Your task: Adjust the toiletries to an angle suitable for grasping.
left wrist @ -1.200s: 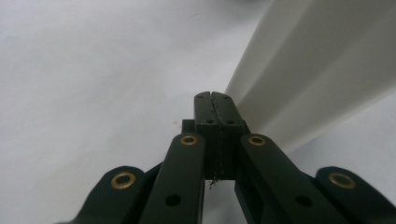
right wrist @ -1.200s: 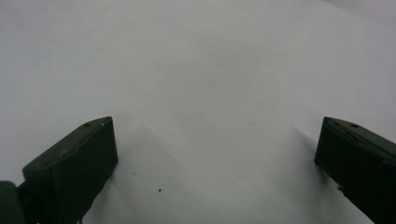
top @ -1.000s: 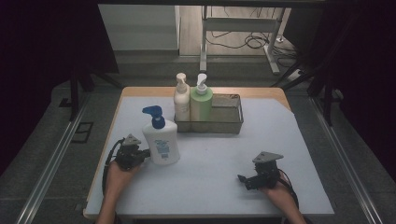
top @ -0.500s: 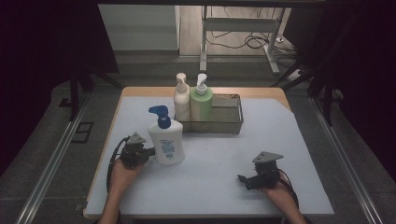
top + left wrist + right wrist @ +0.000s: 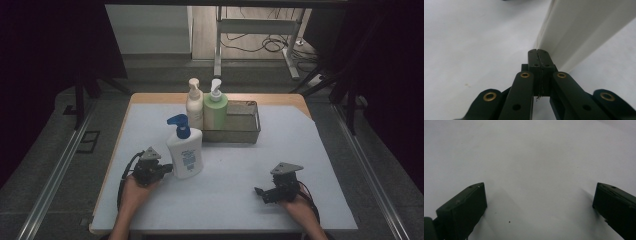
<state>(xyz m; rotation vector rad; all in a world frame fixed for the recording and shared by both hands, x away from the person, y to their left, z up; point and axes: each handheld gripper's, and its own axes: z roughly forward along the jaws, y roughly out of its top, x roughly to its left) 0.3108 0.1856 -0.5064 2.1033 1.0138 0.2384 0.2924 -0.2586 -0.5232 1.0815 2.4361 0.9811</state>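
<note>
A white pump bottle [image 5: 185, 155] with a blue pump head and blue label stands upright on the white table cover, left of centre. My left gripper [image 5: 167, 170] lies low on the table at the bottle's left side. Its jaws are shut with nothing between them, and the tips touch the bottle's lower wall. In the left gripper view the closed tips [image 5: 537, 51] meet the white bottle [image 5: 584, 25]. My right gripper [image 5: 259, 191] rests near the front right of the table. It is open, with bare table between its jaws [image 5: 539, 195].
A metal wire tray [image 5: 247, 131] stands at the back centre. A cream pump bottle [image 5: 194, 106] and a green pump bottle [image 5: 215, 109] stand at its left end. The white cover [image 5: 310, 155] spreads wide between the grippers and to the right.
The left gripper has slid to the right, and the white bottle has shifted right with it, closer to the tray's near left corner. The right gripper has stayed put.
</note>
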